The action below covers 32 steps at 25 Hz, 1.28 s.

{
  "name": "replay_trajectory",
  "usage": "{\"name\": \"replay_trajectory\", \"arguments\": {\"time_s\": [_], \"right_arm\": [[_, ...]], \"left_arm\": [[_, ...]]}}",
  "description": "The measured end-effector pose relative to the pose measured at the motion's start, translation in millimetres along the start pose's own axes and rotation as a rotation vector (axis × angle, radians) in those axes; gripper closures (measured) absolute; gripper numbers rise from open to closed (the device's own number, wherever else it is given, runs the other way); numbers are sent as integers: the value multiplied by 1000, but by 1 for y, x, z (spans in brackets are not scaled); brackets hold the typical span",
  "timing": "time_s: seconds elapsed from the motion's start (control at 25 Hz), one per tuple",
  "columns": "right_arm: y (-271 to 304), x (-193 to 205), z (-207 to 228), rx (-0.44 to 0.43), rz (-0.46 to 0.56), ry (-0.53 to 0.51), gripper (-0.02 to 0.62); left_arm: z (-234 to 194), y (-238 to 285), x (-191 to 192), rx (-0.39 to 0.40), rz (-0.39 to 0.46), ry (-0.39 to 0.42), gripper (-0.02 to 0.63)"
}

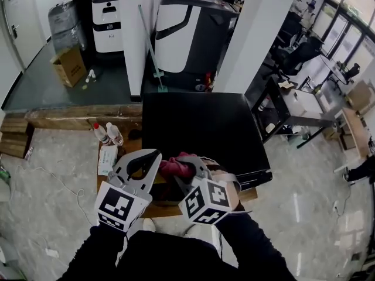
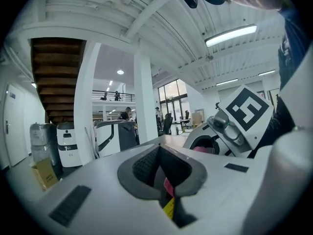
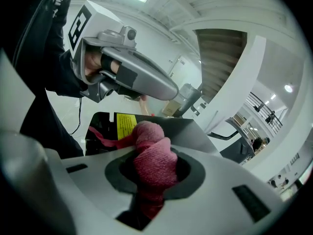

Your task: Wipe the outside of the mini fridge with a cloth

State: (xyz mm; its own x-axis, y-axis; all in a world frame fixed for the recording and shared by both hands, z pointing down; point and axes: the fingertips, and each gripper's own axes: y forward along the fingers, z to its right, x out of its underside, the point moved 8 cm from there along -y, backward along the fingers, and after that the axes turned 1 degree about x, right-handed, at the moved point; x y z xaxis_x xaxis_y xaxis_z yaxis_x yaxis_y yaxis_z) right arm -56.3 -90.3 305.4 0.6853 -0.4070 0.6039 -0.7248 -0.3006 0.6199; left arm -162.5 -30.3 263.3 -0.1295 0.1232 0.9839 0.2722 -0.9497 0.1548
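Holding: cloth (image 3: pixel 152 153), bunched, clamped in right gripper (image 3: pixel 152 177) jaws at fridge (image 1: pixel 205 127) near edge. Left gripper (image 2: pixel 164 180) jaws closed, empty, beside fridge. Advice: flatten cloth, press evenly across fridge top.

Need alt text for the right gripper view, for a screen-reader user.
Close up, the right gripper has its jaws shut on a bunched pink cloth. Just beyond is the black mini fridge with a yellow label, and above it the left gripper, held in a hand. A white pillar and a staircase stand behind.
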Motion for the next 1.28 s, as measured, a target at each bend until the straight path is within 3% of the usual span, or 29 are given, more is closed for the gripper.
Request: {"name": "replay_trajectory", "arguments": {"time_s": [0.36, 0.8, 1.08, 1.28], "right_arm": [[-41, 64, 31, 15, -10, -6, 512], [-105, 164, 70, 49, -61, 3, 513], [-141, 214, 94, 90, -114, 58, 513], [-155, 238, 107, 130, -169, 81, 514]], "left_arm": [[60, 47, -18, -16, -15, 41, 600], [154, 122, -42, 44, 20, 12, 600], [187, 154, -53, 85, 16, -11, 600], [188, 157, -54, 110, 29, 8, 600]]}}
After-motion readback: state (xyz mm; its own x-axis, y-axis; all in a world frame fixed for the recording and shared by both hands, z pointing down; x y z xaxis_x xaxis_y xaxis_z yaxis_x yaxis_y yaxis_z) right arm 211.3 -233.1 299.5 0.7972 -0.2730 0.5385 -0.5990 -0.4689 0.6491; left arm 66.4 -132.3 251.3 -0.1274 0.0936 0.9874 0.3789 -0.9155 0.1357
